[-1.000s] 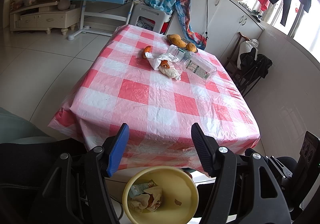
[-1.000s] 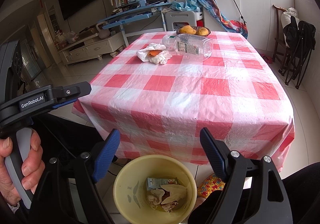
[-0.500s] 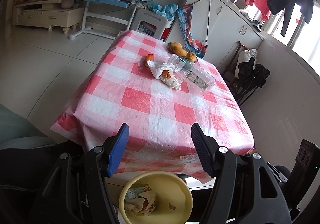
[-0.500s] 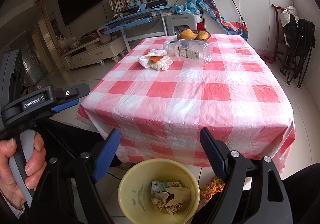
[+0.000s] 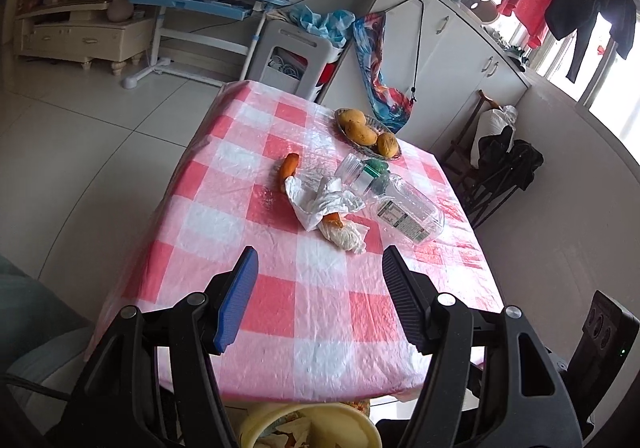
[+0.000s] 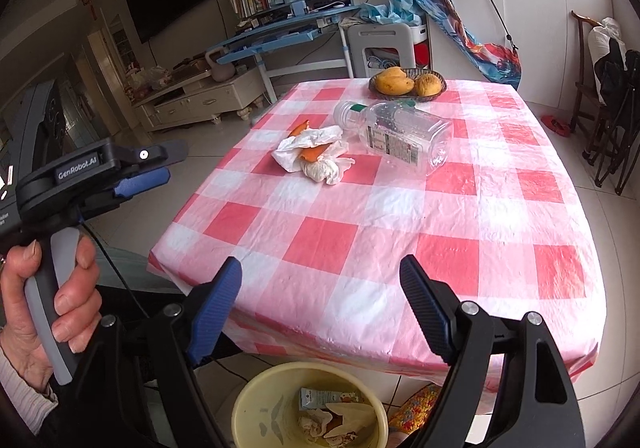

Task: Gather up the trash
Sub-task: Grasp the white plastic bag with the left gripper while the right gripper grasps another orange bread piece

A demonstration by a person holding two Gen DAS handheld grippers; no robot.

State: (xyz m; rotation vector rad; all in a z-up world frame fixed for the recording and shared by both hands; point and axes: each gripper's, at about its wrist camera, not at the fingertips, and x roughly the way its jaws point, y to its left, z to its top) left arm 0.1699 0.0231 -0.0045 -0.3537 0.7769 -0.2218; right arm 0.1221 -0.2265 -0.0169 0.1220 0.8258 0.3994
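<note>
Both claws gape empty: left gripper [image 5: 316, 272], right gripper [image 6: 320, 284]. Tissue wad [image 6: 316, 156] lies ahead, prob. nearer your left; bottle [image 6: 396, 132] lies crosswise behind.

I count one clear plastic bottle [image 6: 394, 134] lying mid-table; one basket [image 6: 407, 85] at the far edge with three yellow fruits; two orange peel pieces [image 5: 289, 167]; two crumpled white tissues [image 6: 316, 156]; one yellow bin [image 6: 276, 404] below the near edge; two grippers, jaws apart, empty.

Black hand-held gripper [image 6: 320, 312], blue pad
</note>
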